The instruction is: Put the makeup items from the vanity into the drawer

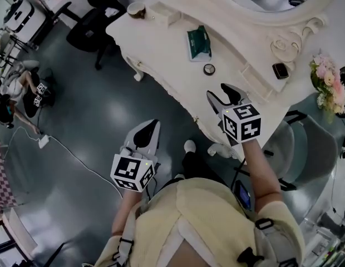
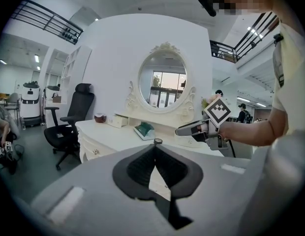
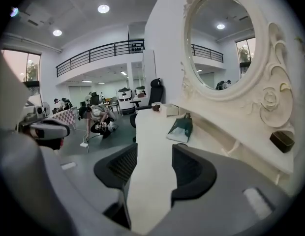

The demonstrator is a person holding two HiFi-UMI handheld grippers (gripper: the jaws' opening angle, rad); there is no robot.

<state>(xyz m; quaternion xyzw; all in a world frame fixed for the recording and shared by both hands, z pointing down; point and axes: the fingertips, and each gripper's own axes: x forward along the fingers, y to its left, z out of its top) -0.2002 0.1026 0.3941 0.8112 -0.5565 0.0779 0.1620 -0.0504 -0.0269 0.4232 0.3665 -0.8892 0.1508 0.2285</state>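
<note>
Desk [image 1: 161, 49], quantity one, carries one green packet [image 1: 199, 43], one small round container [image 1: 209, 69], one dark case [image 1: 280, 70], one bowl [image 1: 136, 9] and one white box [image 1: 164, 14]. Also present are one oval mirror [image 2: 162, 80], one flower bunch [image 1: 328, 85] and one black office chair [image 1: 89, 29].

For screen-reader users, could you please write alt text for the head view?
From above: a person holds the right gripper, jaws apart and empty, over a white vanity and the left gripper, jaws together, above the floor. A green packet and a round case lie on the vanity.
</note>
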